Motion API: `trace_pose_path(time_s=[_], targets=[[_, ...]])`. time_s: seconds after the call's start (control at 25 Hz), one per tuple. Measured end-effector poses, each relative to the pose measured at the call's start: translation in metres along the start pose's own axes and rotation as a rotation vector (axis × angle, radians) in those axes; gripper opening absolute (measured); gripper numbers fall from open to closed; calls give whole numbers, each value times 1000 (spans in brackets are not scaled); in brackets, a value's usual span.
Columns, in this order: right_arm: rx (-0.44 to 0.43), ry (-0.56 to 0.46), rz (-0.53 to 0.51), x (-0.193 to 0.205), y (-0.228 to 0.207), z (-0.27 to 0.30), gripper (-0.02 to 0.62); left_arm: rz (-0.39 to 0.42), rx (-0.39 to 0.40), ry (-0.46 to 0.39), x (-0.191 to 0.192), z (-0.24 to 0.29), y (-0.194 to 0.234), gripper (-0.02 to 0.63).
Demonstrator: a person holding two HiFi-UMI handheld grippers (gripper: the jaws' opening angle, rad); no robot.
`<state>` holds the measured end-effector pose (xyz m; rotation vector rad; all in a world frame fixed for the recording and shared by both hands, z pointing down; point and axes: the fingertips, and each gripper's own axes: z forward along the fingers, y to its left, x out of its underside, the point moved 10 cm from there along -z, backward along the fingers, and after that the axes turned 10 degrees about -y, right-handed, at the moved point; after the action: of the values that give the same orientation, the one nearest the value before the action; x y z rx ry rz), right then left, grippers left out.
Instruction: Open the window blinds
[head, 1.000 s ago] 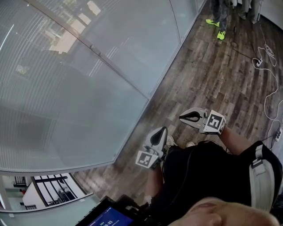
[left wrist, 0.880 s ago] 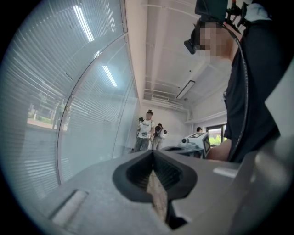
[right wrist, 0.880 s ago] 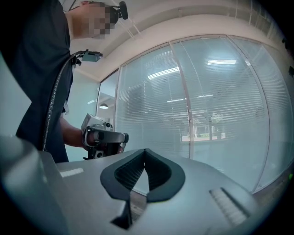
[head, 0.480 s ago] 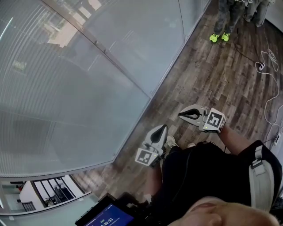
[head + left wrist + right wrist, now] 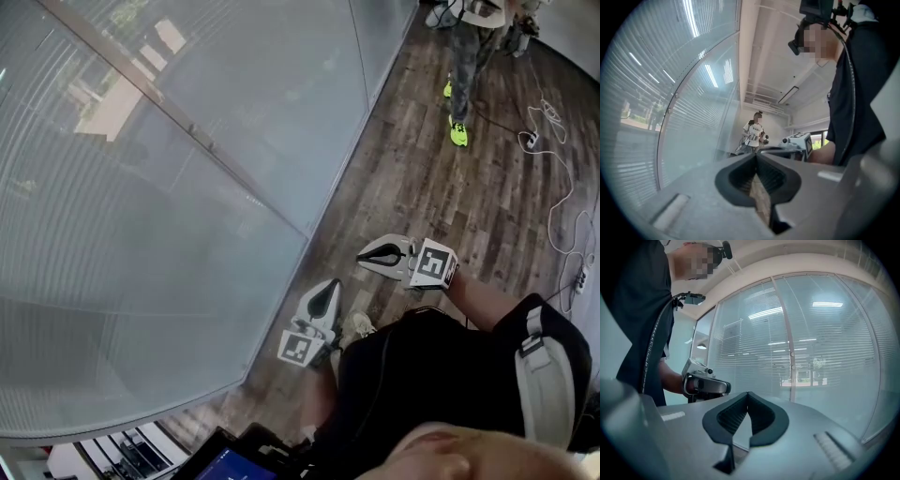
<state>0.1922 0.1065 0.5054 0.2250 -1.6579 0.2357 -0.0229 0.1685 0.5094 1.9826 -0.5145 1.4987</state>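
Closest to the camera, the person wearing the rig is showing up as a black shirt (image 5: 441,375) with a grey strap (image 5: 539,384) over one shoulder, and a small lit screen (image 5: 230,464) is peeking in at the bottom edge.

Just in front of the body they're holding both tools level over the wooden floor (image 5: 441,178). The left hand-held gripper (image 5: 328,286) is sitting lower and nearer the glass. Its jaws are pressing together at the tips with nothing between them. The right hand-held gripper (image 5: 364,256) is hanging a bit further out, pointing toward the glass. Its jaws are closed and empty too.

The window blinds (image 5: 141,234) are hanging fully down behind the glass wall (image 5: 309,103) along the left. They're covering it slat over slat, and neither gripper is touching them. A metal bar (image 5: 187,127) is crossing the panes.

Further off, white cables (image 5: 553,187) are trailing across the floor. At the far end another person in neon-yellow shoes (image 5: 457,134) is standing near the glass.
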Motion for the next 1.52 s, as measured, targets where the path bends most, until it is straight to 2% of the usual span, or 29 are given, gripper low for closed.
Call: trace_pose_path(time_s=[0.4,0.88,1.2,1.32,1.52], targets=[[91,4,-41,-11,-13,26,5,-4,141,0,-13,22,46,2],[213,28,-67,-12,-18,58,5,-20,245,-19,-16,19,97,2],[223,25,-38,-9,-15,80,6,-4,218,-20,-29,-7,112,2],[195,29,-35,-10,-17,89,5,7,181,-20,-37,-17,114,2],[130,27,-45,-4,-21,111,5,6,123,-29,-28,-34,120,2]])
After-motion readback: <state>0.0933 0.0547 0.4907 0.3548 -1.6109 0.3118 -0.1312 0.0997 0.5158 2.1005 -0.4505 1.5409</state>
